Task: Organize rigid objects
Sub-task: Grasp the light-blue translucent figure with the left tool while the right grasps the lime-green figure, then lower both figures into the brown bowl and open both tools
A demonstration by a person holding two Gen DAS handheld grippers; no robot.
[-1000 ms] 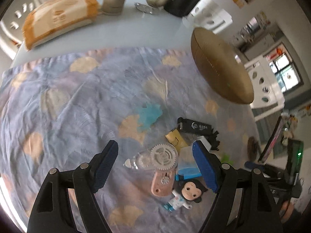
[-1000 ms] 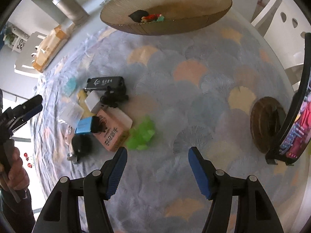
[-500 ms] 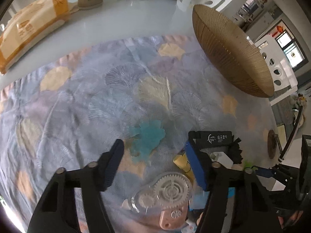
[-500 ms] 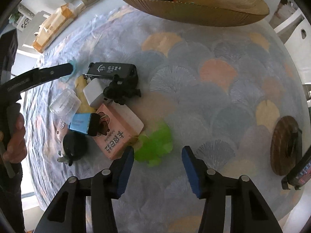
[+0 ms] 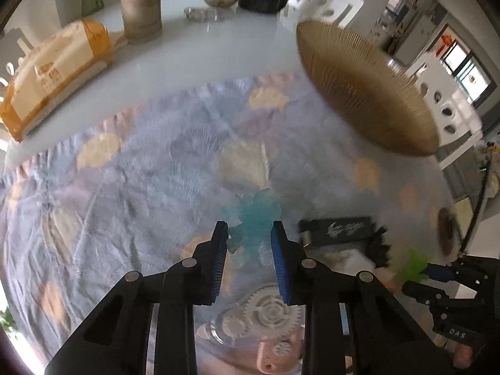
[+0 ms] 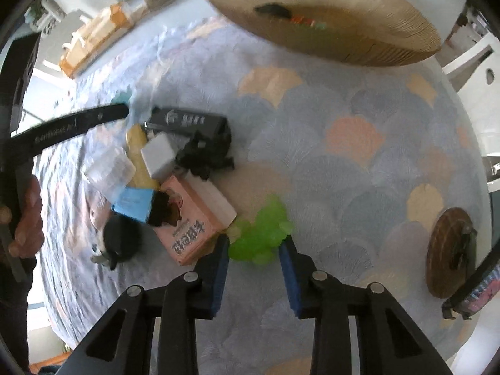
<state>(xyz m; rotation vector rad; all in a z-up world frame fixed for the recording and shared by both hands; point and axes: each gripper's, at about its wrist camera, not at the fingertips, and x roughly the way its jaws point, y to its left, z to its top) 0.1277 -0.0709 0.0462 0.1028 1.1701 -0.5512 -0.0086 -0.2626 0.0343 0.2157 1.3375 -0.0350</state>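
Left wrist: blue toy (image 5: 254,218) between closing jaws, touching.

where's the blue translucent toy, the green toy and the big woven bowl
blue translucent toy (image 5: 254,218), left wrist view, its middle, between the fingers
green toy (image 6: 261,237), right wrist view, centre of its lumpy body
woven bowl (image 6: 359,36), right wrist view, its ribbed outer wall

The patterned cloth (image 6: 359,162) covers the tabletop (image 5: 193,50). The object pile (image 6: 175,181) lies on the cloth. The ribbed bowl (image 6: 359,37) stands behind the pile. The round coaster (image 6: 450,250) lies right of the pile. The cylinder (image 5: 140,3) stands behind the cloth.
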